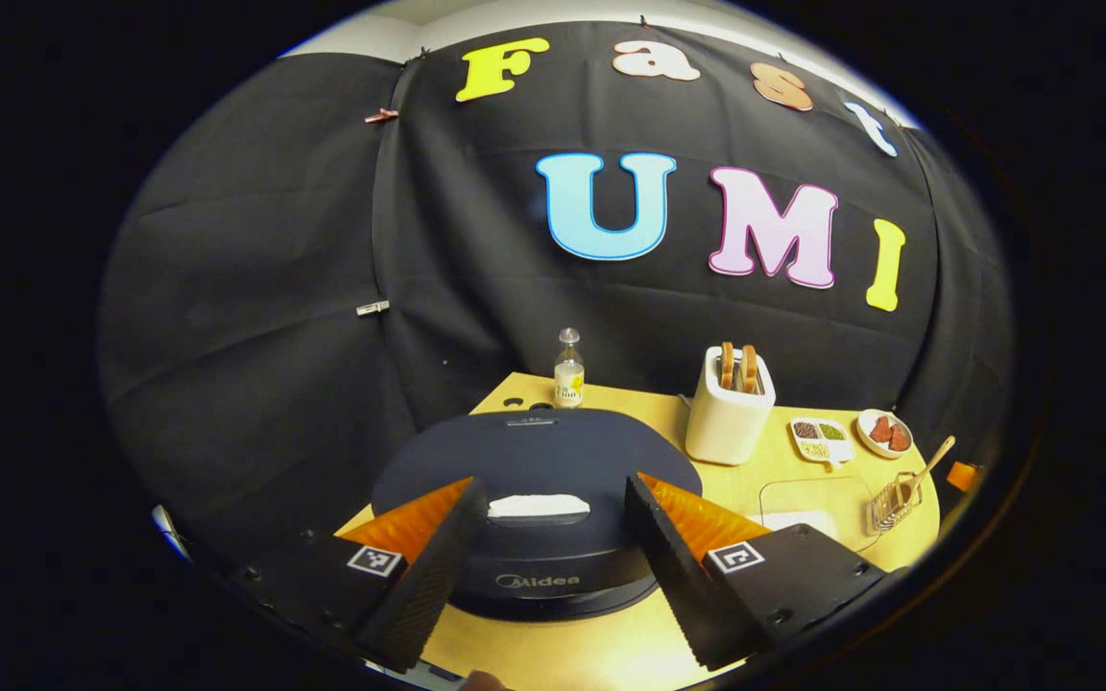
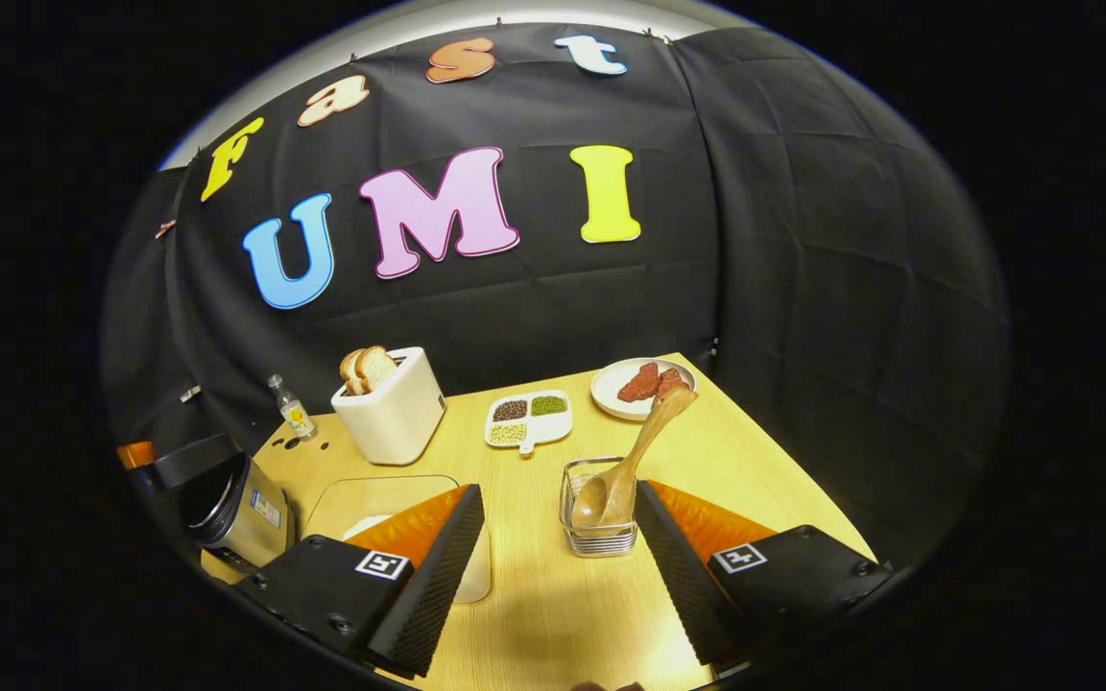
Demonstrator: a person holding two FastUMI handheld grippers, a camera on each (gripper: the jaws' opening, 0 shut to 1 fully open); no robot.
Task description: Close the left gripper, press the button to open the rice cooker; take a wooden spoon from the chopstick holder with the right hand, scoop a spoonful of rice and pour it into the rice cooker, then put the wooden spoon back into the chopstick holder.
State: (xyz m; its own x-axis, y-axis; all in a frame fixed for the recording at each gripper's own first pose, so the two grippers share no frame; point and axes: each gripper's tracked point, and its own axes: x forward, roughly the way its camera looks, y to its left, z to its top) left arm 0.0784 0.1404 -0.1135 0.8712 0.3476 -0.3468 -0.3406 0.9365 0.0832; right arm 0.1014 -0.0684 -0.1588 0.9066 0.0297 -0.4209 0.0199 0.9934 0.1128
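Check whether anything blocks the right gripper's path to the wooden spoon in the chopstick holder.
Nothing visible does. The right gripper is open, and the wooden spoon stands tilted in the chopstick holder just ahead, slightly toward its right finger. Only bare table lies between them.

- Left gripper [image 1: 548, 537]: fingers spread wide, rice cooker [image 1: 534, 480] lid directly ahead at 12 o'clock, closed; nothing between.
- Toaster [image 1: 730, 413] stands at 1 o'clock, bottle [image 1: 568, 369] beyond the lid.
- Right gripper [image 2: 558, 552]: bare table [image 2: 755, 461] strip runs ahead to 12 o'clock.
- Chopstick holder [image 2: 597, 523] at 1 o'clock, wooden spoon [image 2: 635, 456] leaning out, handle free.
- Clear container [image 2: 390, 499] at 11 o'clock, possibly touching the left finger.
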